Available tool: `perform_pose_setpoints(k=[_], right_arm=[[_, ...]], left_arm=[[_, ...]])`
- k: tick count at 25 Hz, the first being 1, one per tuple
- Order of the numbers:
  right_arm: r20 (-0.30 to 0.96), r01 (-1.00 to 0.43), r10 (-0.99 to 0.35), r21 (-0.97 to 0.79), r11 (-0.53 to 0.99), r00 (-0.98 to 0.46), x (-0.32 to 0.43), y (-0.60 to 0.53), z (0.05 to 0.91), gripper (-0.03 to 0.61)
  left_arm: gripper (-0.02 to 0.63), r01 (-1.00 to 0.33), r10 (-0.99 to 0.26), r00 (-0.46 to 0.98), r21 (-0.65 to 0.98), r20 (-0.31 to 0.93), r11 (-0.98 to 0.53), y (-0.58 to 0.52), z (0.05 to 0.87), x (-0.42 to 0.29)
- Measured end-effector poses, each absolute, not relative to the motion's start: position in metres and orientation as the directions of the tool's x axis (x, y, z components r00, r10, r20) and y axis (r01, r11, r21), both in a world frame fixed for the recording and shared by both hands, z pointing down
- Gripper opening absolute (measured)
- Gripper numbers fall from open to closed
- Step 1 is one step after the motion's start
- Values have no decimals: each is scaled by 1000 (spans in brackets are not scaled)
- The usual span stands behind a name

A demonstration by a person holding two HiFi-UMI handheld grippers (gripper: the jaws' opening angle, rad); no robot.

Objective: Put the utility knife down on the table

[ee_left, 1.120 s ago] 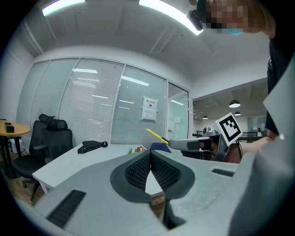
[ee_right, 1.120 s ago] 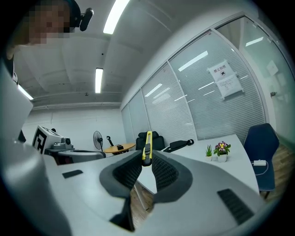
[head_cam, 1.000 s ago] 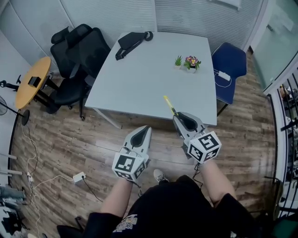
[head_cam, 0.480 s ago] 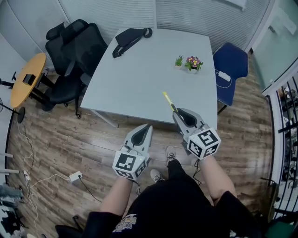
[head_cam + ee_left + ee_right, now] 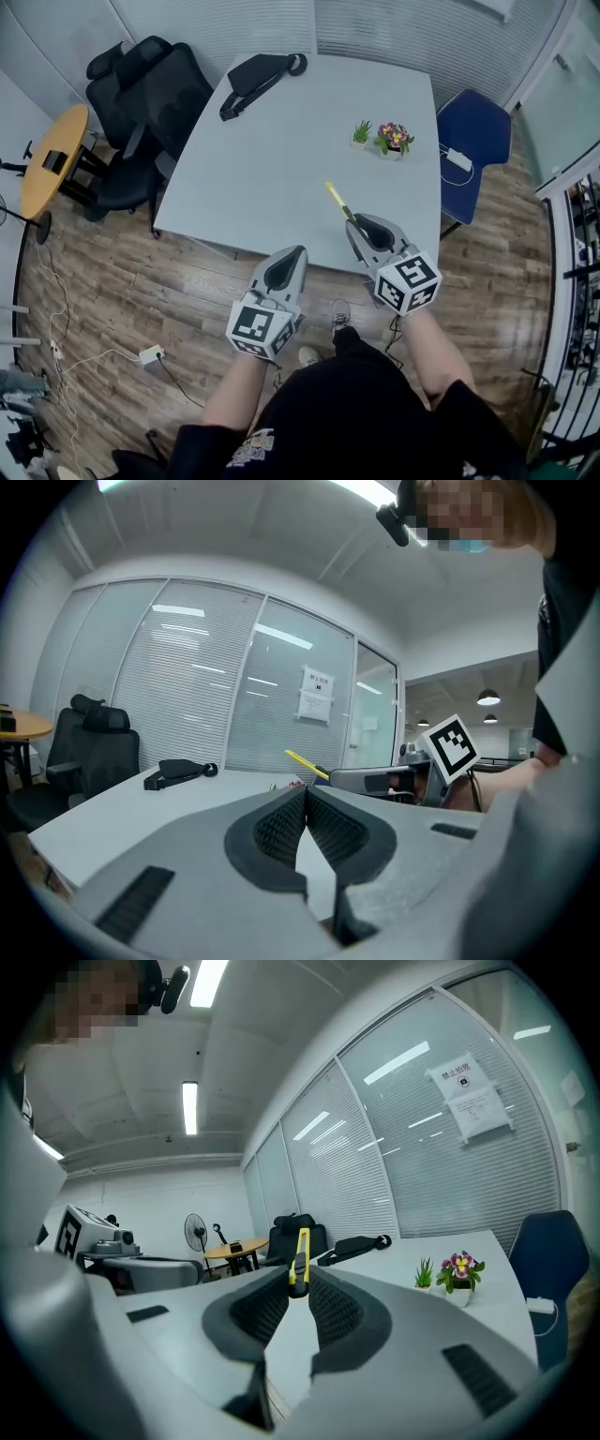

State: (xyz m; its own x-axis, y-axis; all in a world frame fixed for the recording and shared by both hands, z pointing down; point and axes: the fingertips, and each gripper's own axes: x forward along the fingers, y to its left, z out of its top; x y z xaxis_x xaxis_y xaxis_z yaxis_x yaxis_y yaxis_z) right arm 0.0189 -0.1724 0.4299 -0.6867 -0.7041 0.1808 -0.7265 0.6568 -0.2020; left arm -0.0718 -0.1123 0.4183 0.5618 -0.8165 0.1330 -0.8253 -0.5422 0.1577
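Grey table (image 5: 281, 173), black bag (image 5: 253, 80) at far edge, small potted plants (image 5: 392, 139)

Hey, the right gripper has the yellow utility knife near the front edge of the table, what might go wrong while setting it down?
1. The right gripper pinches only the tail end of the utility knife, so the long free part may pivot or slip when it touches the table.
2. The knife appears to sit close to the table's front edge; released here, it might slide off onto the floor.
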Motion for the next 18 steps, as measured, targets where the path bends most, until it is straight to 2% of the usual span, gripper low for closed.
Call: perform_pose_setpoints(k=[18], right_arm=[[232,-635,-592,-237,735,-772,27,-284,475,69]], left_arm=[[5,-876,-858,482,132,175,-465,-200,441,-39]])
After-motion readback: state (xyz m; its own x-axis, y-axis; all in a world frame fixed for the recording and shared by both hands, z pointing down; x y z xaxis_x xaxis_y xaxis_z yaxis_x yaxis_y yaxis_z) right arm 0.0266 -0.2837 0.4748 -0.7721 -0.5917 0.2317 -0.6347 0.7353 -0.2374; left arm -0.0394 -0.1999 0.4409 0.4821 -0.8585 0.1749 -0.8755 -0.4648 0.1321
